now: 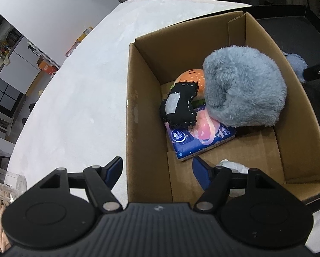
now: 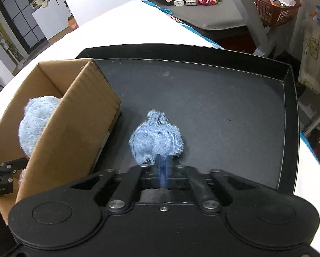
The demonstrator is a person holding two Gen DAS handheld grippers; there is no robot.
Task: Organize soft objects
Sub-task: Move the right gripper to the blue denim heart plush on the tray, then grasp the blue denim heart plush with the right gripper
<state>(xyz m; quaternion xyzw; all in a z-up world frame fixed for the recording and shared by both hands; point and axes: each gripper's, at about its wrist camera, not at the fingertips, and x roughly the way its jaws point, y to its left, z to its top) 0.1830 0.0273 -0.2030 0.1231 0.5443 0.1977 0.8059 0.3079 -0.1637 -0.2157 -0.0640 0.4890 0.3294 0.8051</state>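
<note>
A cardboard box (image 1: 142,111) stands on the white table; it also shows at the left of the right wrist view (image 2: 74,115). Inside lie a fluffy blue plush (image 1: 243,87), a black stitched soft toy (image 1: 179,105), an orange burger plush (image 1: 192,79) and a blue tissue pack (image 1: 198,139). My left gripper (image 1: 157,171) is open and empty, straddling the box's near left wall. My right gripper (image 2: 164,165) is shut on the near edge of a light blue denim pouch (image 2: 155,139) over the black tray (image 2: 224,107).
The black tray's raised rim (image 2: 288,107) runs along the right and far sides, beside the box. White crumpled tissue (image 1: 232,165) lies in the box's near corner. A clear container (image 1: 3,182) stands at the table's left edge. Shelves and a red basket (image 2: 273,8) stand beyond the table.
</note>
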